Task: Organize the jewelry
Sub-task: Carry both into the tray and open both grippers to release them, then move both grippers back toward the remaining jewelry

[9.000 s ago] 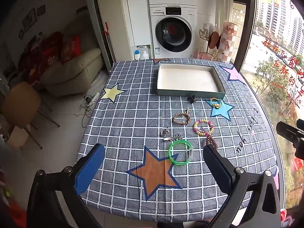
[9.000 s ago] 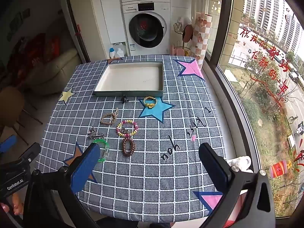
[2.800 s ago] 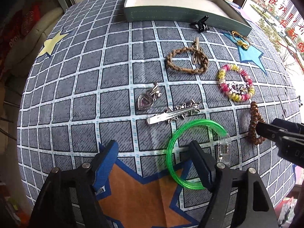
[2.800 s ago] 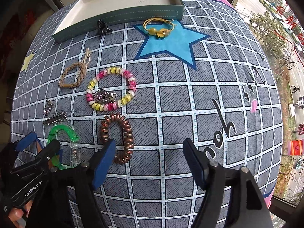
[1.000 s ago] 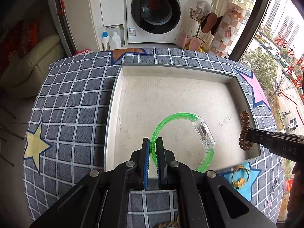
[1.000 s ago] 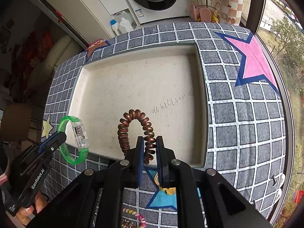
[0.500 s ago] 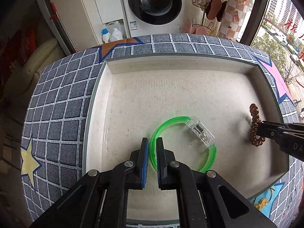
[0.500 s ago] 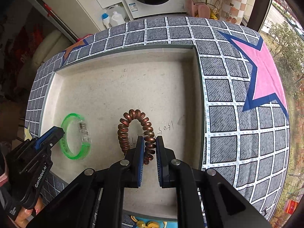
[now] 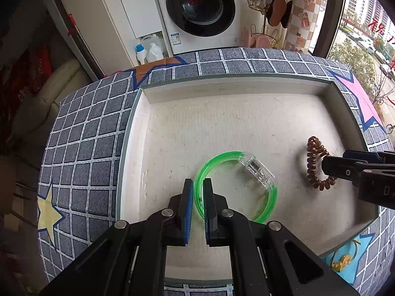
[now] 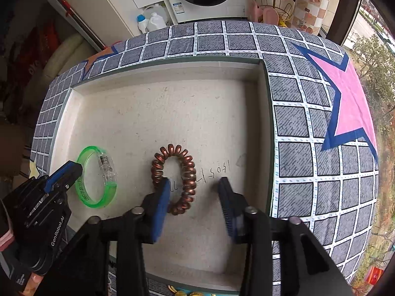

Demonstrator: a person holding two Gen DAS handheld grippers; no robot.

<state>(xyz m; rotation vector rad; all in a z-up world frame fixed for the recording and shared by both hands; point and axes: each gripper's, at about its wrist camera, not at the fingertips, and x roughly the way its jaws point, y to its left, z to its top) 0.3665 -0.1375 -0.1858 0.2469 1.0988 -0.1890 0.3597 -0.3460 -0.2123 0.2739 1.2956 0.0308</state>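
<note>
My left tongs (image 9: 196, 192) still pinch the rim of the green bracelet (image 9: 237, 185), now lowered onto the tray (image 9: 133, 133) floor toward its left side. My right tongs (image 10: 195, 194) are spreading apart, freeing the copper coil bracelet (image 10: 175, 177) near the tray's right wall. Two pieces are delivered; others wait on the tablecloth (image 9: 81, 133).

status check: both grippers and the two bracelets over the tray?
Left gripper shut on green bangle, low in tray. Right gripper jaws opening; copper coil bracelet between them, released onto tray floor. Nothing in the way.
</note>
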